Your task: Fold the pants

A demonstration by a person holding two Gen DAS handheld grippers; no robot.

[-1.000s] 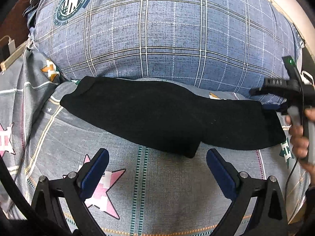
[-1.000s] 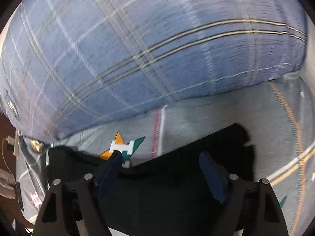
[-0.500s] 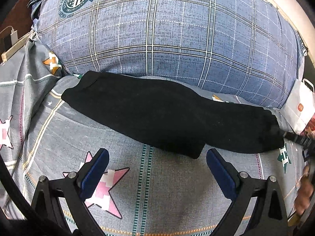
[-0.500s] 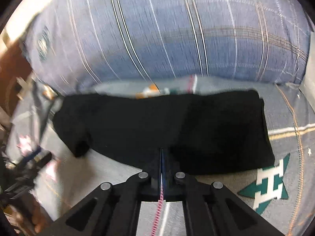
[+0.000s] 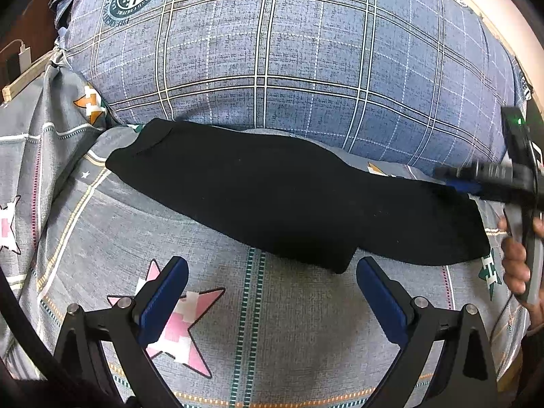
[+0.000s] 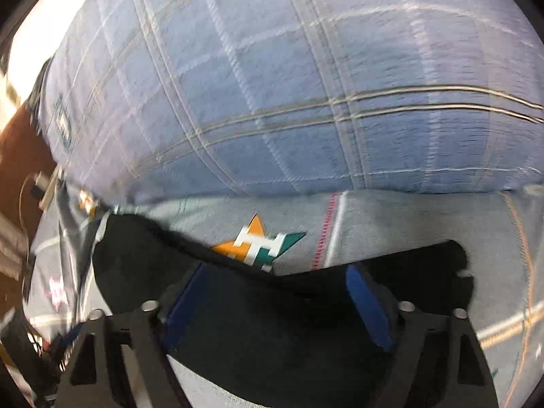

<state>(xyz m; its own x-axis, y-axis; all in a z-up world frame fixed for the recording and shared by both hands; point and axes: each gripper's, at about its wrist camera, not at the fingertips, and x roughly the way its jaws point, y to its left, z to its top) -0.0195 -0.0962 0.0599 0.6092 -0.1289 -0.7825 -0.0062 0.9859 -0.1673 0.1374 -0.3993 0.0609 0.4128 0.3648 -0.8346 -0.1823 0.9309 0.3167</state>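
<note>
The black pants point(image 5: 272, 200) lie folded in a long band across the grey patterned bedsheet point(image 5: 265, 333), just below a large blue plaid pillow point(image 5: 289, 57). My left gripper point(image 5: 272, 292) is open and empty, hovering just short of the pants' near edge. My right gripper point(image 6: 275, 292) is open, its blue pads point(image 6: 365, 302) over the right end of the pants point(image 6: 272, 333). It shows in the left wrist view point(image 5: 476, 183) at the pants' right end, held by a hand point(image 5: 516, 258).
The pillow point(image 6: 289, 85) fills the back of both views. A wooden bed edge with a white charger point(image 5: 20, 57) lies at far left. The sheet carries star and letter prints point(image 6: 258, 244).
My right gripper was shut and pulled back half a second ago; it has opened and moved in over the pants' right end. The left gripper has stayed open and nearly still.
</note>
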